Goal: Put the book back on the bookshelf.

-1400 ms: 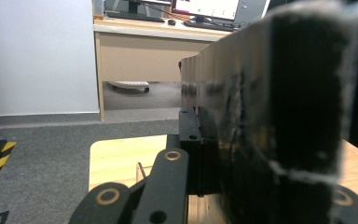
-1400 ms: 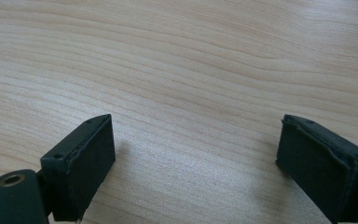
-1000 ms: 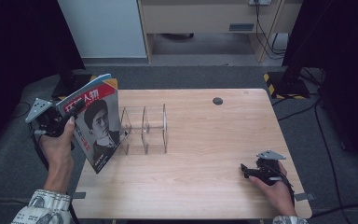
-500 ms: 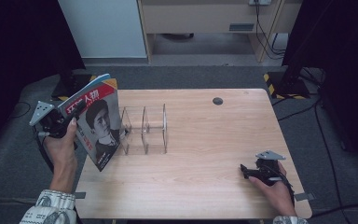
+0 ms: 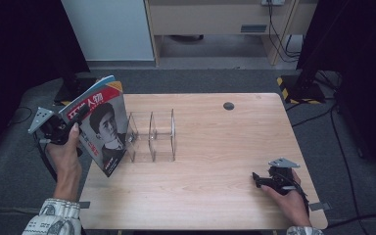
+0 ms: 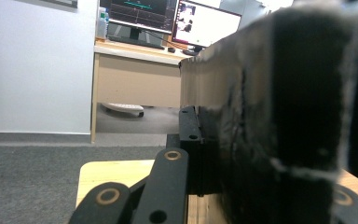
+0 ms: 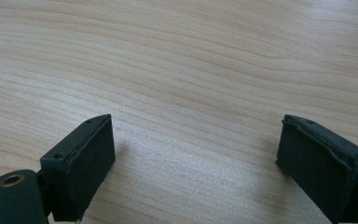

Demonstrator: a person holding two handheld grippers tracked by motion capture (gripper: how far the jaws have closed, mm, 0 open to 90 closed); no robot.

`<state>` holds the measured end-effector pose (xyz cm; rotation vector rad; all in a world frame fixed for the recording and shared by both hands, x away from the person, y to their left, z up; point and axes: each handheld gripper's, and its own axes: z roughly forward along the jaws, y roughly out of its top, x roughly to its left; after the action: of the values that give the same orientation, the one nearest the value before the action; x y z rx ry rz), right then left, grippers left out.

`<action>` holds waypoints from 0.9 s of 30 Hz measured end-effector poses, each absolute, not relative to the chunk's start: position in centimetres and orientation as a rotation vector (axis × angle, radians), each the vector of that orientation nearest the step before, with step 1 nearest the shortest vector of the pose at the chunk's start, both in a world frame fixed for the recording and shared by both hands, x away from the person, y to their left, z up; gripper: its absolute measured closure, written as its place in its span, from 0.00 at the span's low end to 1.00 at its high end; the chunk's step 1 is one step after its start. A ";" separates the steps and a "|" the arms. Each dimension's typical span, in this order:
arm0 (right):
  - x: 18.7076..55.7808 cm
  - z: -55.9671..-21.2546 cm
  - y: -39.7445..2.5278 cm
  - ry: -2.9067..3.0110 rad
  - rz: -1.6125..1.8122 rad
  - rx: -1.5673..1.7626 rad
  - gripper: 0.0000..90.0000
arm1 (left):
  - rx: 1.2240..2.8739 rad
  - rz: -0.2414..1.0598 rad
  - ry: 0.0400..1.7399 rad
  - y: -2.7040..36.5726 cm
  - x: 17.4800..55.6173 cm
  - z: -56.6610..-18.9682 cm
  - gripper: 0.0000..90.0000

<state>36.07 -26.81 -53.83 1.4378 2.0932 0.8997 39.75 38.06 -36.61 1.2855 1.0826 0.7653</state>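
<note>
Magazine [image 5: 100, 125] held upright at the table's left edge, its cover (a portrait under a red band with white characters) facing toward the person, tilted slightly, with its lower corner down at the wooden table [image 5: 215, 147]. The left gripper [image 5: 76, 122] pinches it along the left side of the cover; in the left gripper view the magazine's edge [image 6: 279, 116] stands clamped between the black jaws. Just beside the magazine, to its right, stands a clear acrylic rack [image 5: 152, 136] with upright dividers, and nothing sits in its slots. The right gripper [image 5: 258, 179] rests low over the table near the front right corner, well apart from the rack; in the right gripper view its jaws are spread wide over bare wood [image 7: 191, 84]. A small dark round grommet [image 5: 228, 105] sits near the table's far edge.
</note>
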 end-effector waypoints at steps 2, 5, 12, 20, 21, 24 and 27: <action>36.1 -53.8 -26.8 2.093 0.900 1.437 0.13 | 1.284 0.773 1.076 37.9 39.8 -36.8 0.96; 36.0 -53.8 -26.7 2.093 0.901 1.441 0.13 | 1.283 0.782 1.067 37.7 39.6 -37.1 0.96; 36.0 -53.8 -26.7 2.103 0.907 1.430 0.13 | 1.266 0.807 1.046 37.4 38.7 -38.3 0.96; 35.9 -53.8 -26.7 2.111 0.905 1.427 0.13 | 1.251 0.797 1.045 37.8 38.4 -38.7 0.96; 35.9 -53.8 -26.7 2.111 0.906 1.426 0.13 | 1.255 0.799 1.047 37.7 38.4 -38.7 0.96; 35.9 -53.8 -26.7 2.112 0.908 1.421 0.13 | 1.251 0.797 1.056 37.6 38.3 -38.6 0.95; 35.9 -53.8 -26.7 2.111 0.908 1.423 0.12 | 1.251 0.798 1.060 37.4 38.2 -38.7 0.95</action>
<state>35.91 -26.67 -53.82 1.4229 2.1110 0.9084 38.24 37.36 -38.67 1.2512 1.0602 0.7978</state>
